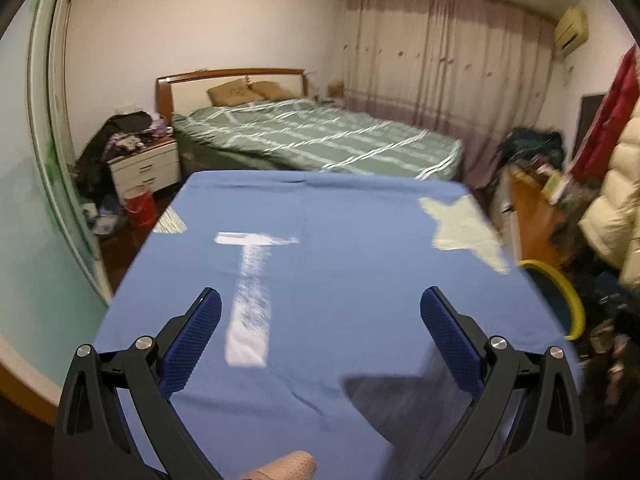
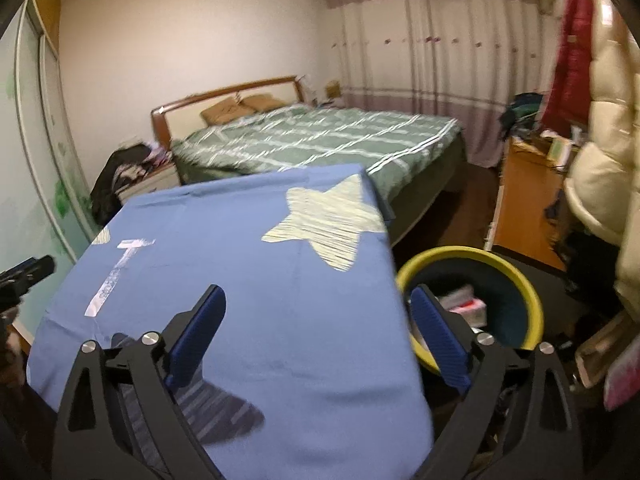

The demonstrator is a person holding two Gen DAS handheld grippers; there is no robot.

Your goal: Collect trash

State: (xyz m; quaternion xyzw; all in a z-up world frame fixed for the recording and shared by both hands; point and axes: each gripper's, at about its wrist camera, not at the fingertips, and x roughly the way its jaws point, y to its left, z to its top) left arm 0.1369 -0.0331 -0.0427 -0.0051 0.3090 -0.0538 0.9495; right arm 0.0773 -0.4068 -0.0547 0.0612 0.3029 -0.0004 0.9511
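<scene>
Blue cloth (image 2: pixel 248 280) – matt, smooth; bin (image 2: pixel 516 276) – glossy plastic; headboard (image 1: pixel 232 76) – polished wood

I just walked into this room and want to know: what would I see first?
Right in front is a big blue cloth with a pale star near its far right corner and a white T-shaped mark toward the left. Beside its right edge sits a yellow-rimmed bin with some trash inside. Behind it all is a bed with a green striped cover, and both grippers, left and right, hang open and hold nothing.
</scene>
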